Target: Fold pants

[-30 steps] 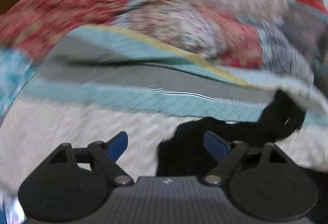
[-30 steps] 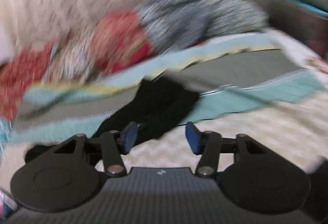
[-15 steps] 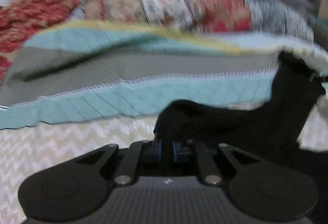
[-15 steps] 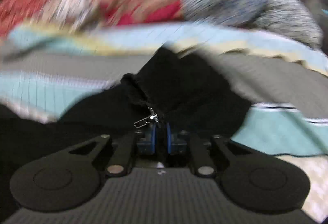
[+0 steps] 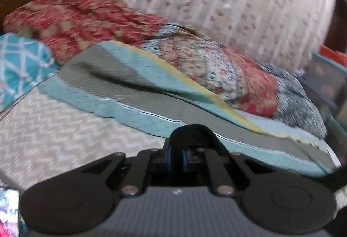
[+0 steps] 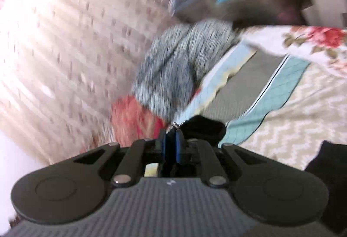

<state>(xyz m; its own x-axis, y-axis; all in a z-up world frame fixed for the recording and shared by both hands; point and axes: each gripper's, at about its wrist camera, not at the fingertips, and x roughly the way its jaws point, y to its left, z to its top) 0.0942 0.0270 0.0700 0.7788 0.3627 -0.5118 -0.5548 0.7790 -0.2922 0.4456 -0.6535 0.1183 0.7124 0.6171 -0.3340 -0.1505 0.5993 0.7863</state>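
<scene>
Gripping black pants, the left claw is clamped above the bed. The right claw pinches the pants too, beside their zipper pull.

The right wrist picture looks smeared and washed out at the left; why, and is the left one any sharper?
Right wrist view: motion blur streaks the curtain, and daylight through it glares white. Left wrist view: milder blur, no glare, and the bedspread bends from the fisheye lens.
</scene>
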